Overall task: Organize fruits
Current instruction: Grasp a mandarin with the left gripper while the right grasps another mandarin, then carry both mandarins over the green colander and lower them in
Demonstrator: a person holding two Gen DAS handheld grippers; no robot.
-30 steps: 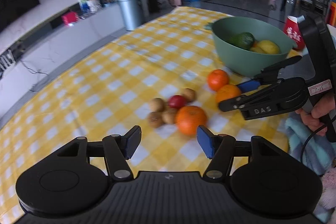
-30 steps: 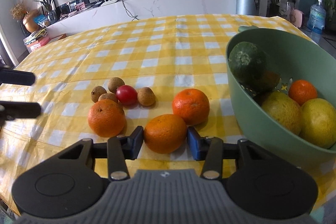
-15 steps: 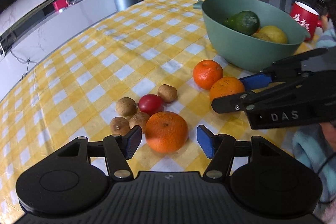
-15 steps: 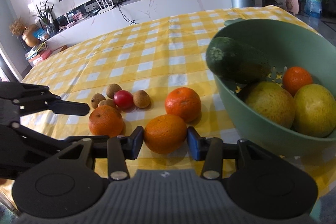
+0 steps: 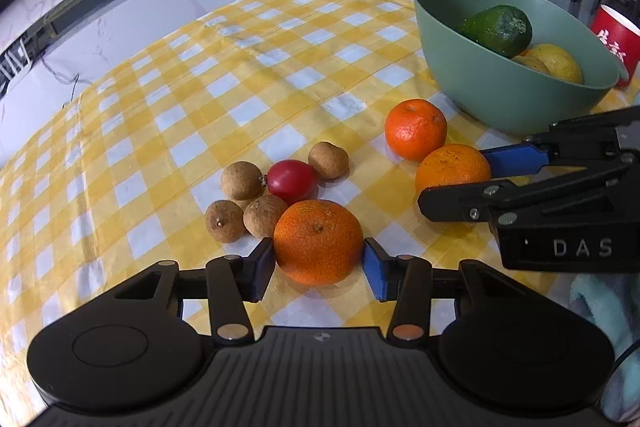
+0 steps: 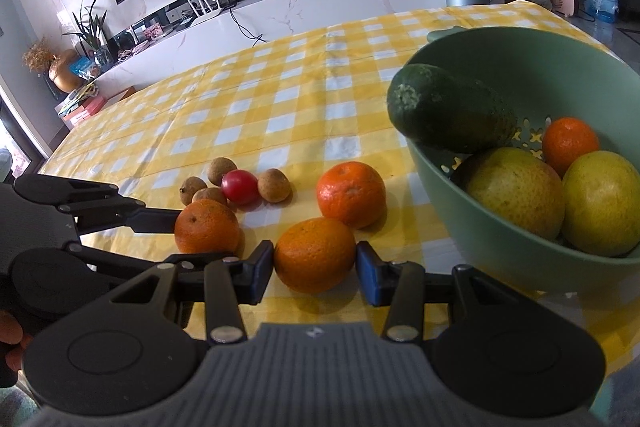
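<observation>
Gripping now: both my grippers bracket an orange on the yellow checked tablecloth (image 5: 248, 95), neither lifted as far as I can tell.
Left gripper (image 5: 319, 264): jaws closed to fruit width, pads touching the nearest orange (image 5: 319, 241) on both sides; whether they press firmly I cannot tell.
Right gripper (image 6: 315, 267): jaws likewise narrowed around a second orange (image 6: 315, 254), pads at its flanks; real squeeze or bare contact is unclear.
Doing it well: I judge I should seat each pad at the widest part of the fruit, squeeze only until it stops rolling, lift straight up to clear the neighbours, then carry right and far over the rim of the green bowl (image 5: 492, 95).
Risk: round skin may slip; the left orange touches a longan, so a sideways drag would scatter the cluster.
Count on cloth: three oranges, the third (image 5: 415, 129) lying free near the bowl; four longans (image 5: 242, 180); one cherry tomato (image 5: 291, 181).
Count in bowl: one cucumber (image 6: 452, 113), two yellow pears (image 6: 516, 187), one small orange (image 6: 570, 143).
</observation>
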